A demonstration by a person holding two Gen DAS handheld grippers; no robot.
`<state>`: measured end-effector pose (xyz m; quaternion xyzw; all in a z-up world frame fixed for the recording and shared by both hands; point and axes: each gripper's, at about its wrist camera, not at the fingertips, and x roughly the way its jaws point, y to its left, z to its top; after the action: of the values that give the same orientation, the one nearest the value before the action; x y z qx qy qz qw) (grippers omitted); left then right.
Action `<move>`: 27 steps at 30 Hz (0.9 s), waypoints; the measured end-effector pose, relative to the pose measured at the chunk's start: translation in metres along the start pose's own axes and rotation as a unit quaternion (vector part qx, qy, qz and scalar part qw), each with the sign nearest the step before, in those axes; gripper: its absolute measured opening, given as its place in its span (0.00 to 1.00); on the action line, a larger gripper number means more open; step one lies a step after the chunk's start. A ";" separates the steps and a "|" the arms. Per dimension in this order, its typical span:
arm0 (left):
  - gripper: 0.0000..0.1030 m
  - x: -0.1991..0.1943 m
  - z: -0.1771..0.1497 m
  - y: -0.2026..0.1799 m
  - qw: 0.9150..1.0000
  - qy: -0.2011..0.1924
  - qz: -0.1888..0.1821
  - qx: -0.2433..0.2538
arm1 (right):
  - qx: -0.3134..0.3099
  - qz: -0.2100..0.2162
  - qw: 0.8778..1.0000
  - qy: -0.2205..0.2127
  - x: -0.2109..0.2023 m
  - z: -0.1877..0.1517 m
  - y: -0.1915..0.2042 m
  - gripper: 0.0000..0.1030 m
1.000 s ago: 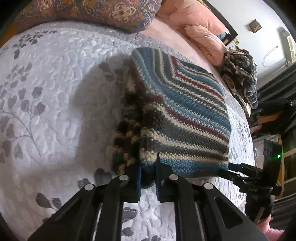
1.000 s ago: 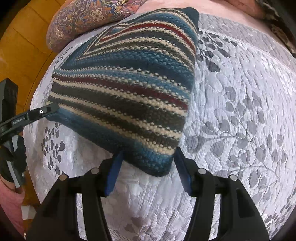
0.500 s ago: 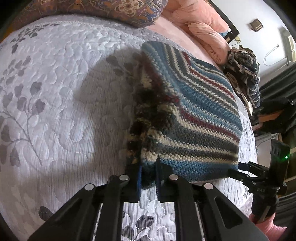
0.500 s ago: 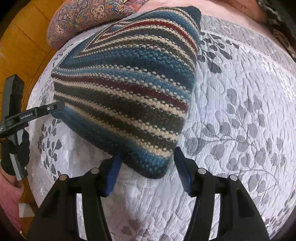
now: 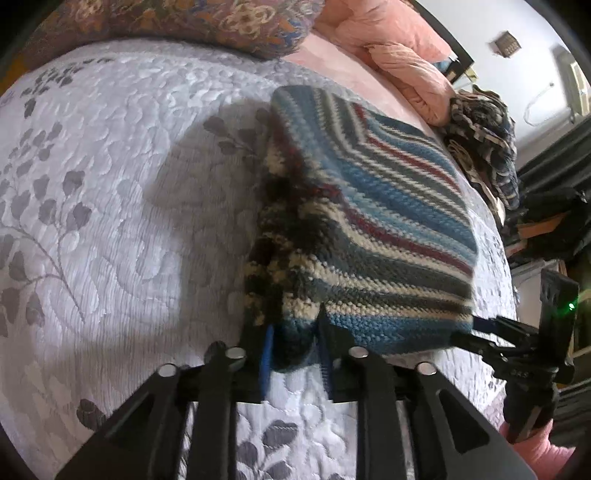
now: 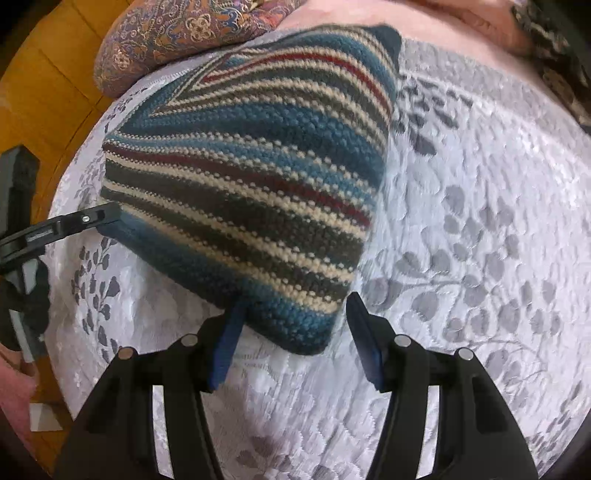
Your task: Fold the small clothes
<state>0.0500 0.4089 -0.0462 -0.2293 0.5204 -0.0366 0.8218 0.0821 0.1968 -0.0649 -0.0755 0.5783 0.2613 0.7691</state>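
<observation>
Left gripper (image 5: pixel 293 354) is pinching the near left corner of the folded striped knit (image 5: pixel 369 229), its blue-padded fingers (image 5: pixel 266 354) pressing into the yarn from both sides. Right gripper (image 6: pixel 291 328) is standing with its fingers spread wide, straddling the near right corner of the same knit; the left pad is touching the blue edge while the right pad is sitting clear of the wool.

Around them, a grey quilted bedspread (image 5: pixel 110 221) with a leaf print is lying under everything. A paisley pillow (image 5: pixel 192 18) is resting at the head of the bed just beyond the knit, pink bedding (image 5: pixel 399 48) is bunching up to its right, and a rumpled checked garment (image 5: pixel 484 147) is lying on the bed's far right side, well apart from the work. Nothing is sitting between the grippers and the knit.

The knit is lying in the middle of the bedspread as a thick, squarish bundle, showing blue, cream, dark grey and red stripes that are meeting in a chevron toward its far end. Its left side is looking bulky, with a darker, mottled layer bunching out beneath the top fold.
</observation>
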 end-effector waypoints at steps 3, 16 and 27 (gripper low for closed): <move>0.30 -0.001 -0.001 -0.007 1.000 0.002 0.009 0.019 | -0.005 -0.004 1.000 -0.006 -0.003 0.001 0.001 0.55; 0.30 0.006 -0.002 -0.004 1.000 0.005 0.017 0.014 | -0.008 -0.006 1.000 -0.006 0.001 0.001 0.002 0.55; 0.43 -0.047 0.058 0.002 0.997 -0.076 -0.005 -0.011 | -0.010 -0.009 1.000 -0.014 -0.003 0.001 0.003 0.55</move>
<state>0.0790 0.4450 0.0131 -0.2426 0.4561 -0.0174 0.8560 0.0808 0.1991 -0.0612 -0.0845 0.5645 0.2613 0.7784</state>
